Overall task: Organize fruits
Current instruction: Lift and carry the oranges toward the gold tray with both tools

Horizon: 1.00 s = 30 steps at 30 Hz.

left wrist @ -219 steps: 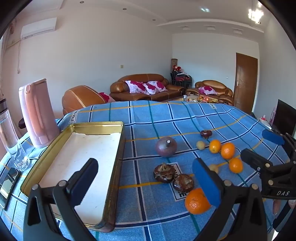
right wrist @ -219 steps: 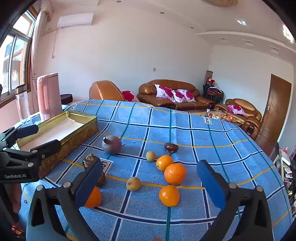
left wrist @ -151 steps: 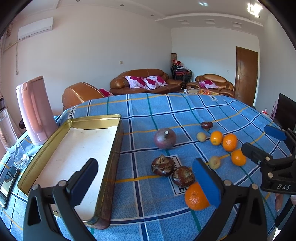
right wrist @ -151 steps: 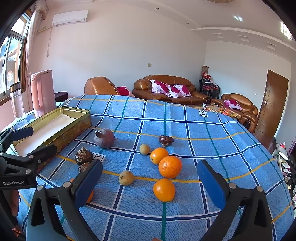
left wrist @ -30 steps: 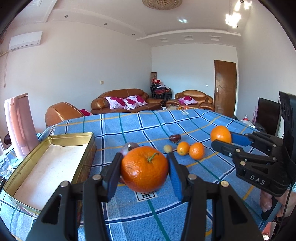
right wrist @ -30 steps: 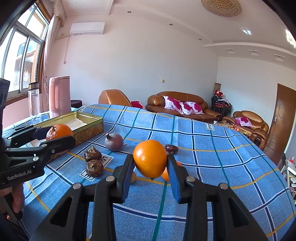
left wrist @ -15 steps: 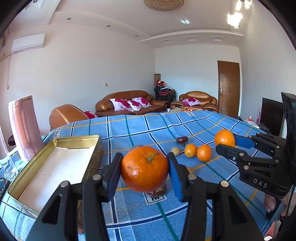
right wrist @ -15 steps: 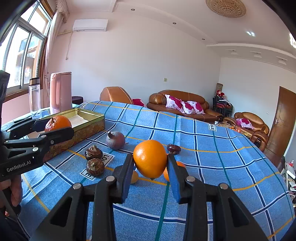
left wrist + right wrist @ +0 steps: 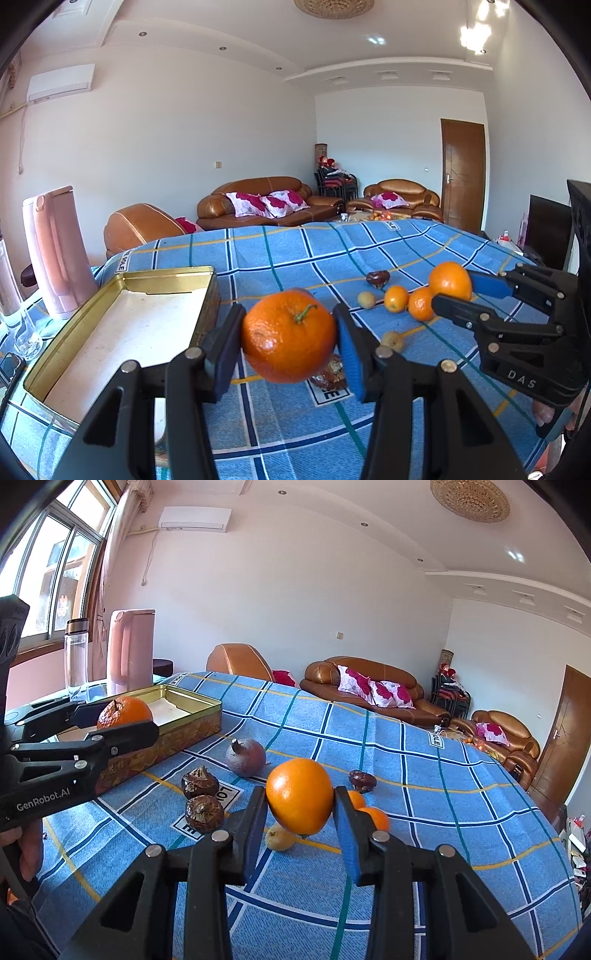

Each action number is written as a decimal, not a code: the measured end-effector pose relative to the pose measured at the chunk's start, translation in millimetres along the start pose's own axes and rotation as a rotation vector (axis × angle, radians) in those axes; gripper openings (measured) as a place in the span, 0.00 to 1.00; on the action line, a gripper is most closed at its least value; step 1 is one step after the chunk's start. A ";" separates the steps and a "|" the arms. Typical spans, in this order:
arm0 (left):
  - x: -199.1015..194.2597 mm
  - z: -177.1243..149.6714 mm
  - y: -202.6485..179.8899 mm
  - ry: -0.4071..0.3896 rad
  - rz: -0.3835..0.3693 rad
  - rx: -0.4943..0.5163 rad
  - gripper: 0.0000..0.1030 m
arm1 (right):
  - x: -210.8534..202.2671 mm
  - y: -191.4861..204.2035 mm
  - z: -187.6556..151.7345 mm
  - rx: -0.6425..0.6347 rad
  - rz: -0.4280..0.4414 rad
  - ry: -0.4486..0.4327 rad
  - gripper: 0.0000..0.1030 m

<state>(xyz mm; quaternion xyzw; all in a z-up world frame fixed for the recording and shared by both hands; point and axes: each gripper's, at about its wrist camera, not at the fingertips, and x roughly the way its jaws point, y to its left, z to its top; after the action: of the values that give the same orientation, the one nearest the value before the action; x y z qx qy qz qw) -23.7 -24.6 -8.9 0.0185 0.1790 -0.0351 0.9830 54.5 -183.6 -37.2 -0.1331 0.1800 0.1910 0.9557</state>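
The gold tin [image 9: 122,325] lies on the blue checked cloth [image 9: 295,251] and holds only a pale lining sheet; no fruit lies in it. A pink jug [image 9: 55,251] and a clear bottle [image 9: 75,657] stand just past the tin.

The left gripper [image 9: 288,336] pinches a stemmed mandarin [image 9: 290,336] between its pads, held in the air just beside the tin's near long side. The right gripper [image 9: 300,801] pinches a smooth orange [image 9: 300,795], held in the air farther from the tin, above the loose fruit.

On the cloth beside the tin lie a purplish round fruit [image 9: 245,757] and two dark knobbly ones [image 9: 201,797]. Farther from the tin are a dark date-like fruit [image 9: 362,779], two small oranges [image 9: 408,301] and two small yellow fruits [image 9: 366,299].

Seven seconds ago both grippers stood wide and empty over the cloth, with four oranges lying there. Now each has one lifted. Over the last second the left mandarin has edged closer to the tin, and the grips are unchanged.
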 end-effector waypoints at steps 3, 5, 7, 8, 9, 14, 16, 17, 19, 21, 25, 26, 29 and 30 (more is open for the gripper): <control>-0.6 0.8 6.0 0.003 0.007 -0.004 0.48 | 1.2 6.1 7.5 -0.015 0.005 -0.001 0.37; -0.8 1.6 9.2 0.004 0.012 -0.006 0.48 | 2.4 11.3 13.4 -0.021 0.018 0.000 0.37; -1.5 3.0 13.7 0.002 0.018 -0.009 0.48 | 3.7 17.0 19.2 -0.031 0.030 -0.002 0.37; -1.9 3.6 16.2 0.003 0.020 -0.010 0.48 | 4.4 20.5 22.1 -0.037 0.037 -0.003 0.37; -2.0 4.2 18.8 0.003 0.020 -0.012 0.48 | 5.1 24.2 25.1 -0.042 0.045 -0.004 0.37; -3.4 6.9 32.8 0.004 0.036 -0.013 0.48 | 11.5 45.7 41.4 -0.092 0.055 0.007 0.37; -3.0 7.7 39.4 0.011 0.044 -0.018 0.48 | 14.3 52.1 49.2 -0.095 0.073 0.014 0.37; -2.2 7.4 42.6 0.016 0.049 -0.021 0.48 | 15.9 54.7 53.3 -0.090 0.084 0.019 0.37; -0.7 7.3 50.1 0.026 0.056 -0.028 0.48 | 18.9 58.7 60.8 -0.075 0.114 0.026 0.37; 0.4 7.2 57.7 0.038 0.067 -0.035 0.48 | 21.9 64.1 67.2 -0.067 0.139 0.035 0.37; 5.6 8.9 73.1 0.060 0.093 -0.041 0.48 | 29.2 78.6 77.4 -0.075 0.174 0.049 0.37; 6.1 9.6 76.2 0.063 0.100 -0.042 0.48 | 31.0 81.7 79.1 -0.081 0.178 0.052 0.37; 6.9 11.9 85.9 0.070 0.117 -0.044 0.48 | 36.5 93.1 83.7 -0.096 0.199 0.059 0.37; 6.7 12.5 89.0 0.071 0.123 -0.044 0.48 | 38.3 95.6 84.7 -0.100 0.203 0.061 0.37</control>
<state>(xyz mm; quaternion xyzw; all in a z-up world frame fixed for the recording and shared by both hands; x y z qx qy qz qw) -6.3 63.1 2.5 0.0090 0.2130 0.0298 0.9766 73.0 -58.8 6.2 -0.1676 0.2120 0.2916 0.9176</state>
